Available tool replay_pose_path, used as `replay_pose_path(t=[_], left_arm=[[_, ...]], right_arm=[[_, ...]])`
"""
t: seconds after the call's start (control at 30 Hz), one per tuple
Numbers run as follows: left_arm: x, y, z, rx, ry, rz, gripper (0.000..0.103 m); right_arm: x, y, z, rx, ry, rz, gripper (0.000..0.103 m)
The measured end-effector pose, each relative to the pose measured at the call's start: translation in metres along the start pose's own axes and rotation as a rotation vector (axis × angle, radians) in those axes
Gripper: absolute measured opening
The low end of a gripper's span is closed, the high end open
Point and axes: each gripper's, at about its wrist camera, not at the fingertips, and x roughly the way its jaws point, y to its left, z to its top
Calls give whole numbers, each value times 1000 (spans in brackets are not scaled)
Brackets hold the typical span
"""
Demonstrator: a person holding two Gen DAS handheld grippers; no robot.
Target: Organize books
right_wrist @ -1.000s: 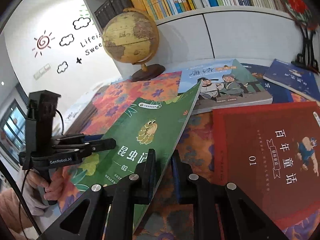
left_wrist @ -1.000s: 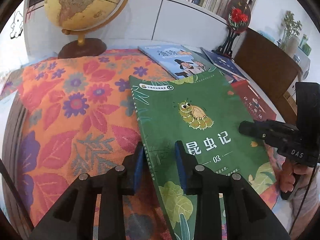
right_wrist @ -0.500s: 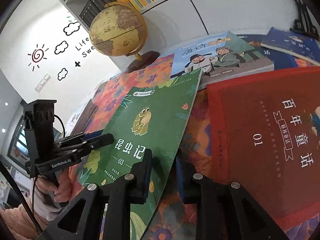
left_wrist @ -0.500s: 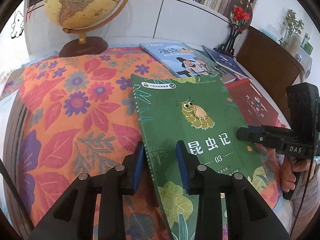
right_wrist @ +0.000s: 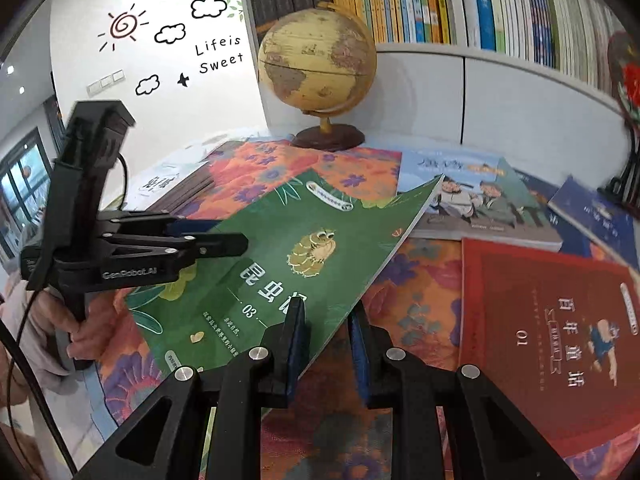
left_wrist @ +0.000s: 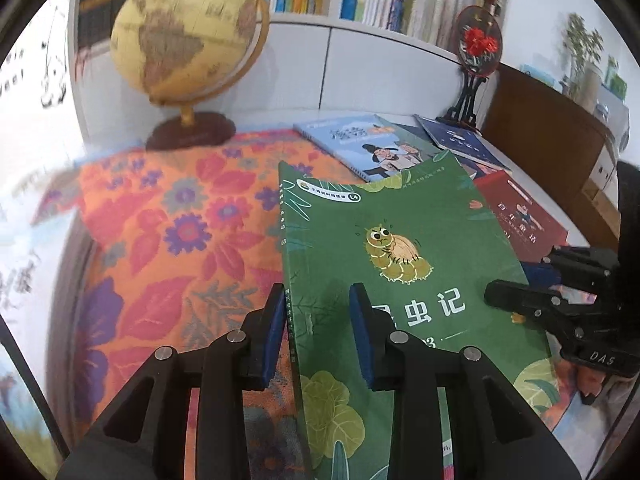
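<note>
We hold green book (left_wrist: 404, 264) lifted off cloth (left_wrist: 168, 240): left gripper (left_wrist: 316, 332) pinches spine edge, right gripper (right_wrist: 326, 344) opposite edge, jaws near closed. Red book (right_wrist: 560, 332) at 3 o'clock, blue book (right_wrist: 476, 196) at 1 unsorted; none stacked.

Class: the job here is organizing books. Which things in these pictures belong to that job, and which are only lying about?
Belong to the job:
green book
red book
pale blue book
dark blue book
left gripper
right gripper

Only lying about:
globe
flower ornament
floral cloth
</note>
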Motion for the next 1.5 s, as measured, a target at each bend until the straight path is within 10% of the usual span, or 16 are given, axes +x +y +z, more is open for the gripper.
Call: replay_pose_path(t=[0.43,0.73,1.5], left_arm=[[-20,-5,8,8,-8,-15,28],[-50,2,24,4,15,14,28],[-155,159,24,-166,-82,180,28]], right_arm=[[-9,18,2,-83,-20,-74,21],[-21,32,24,82,29,-18,21],[50,182,116,40,61,228,21]])
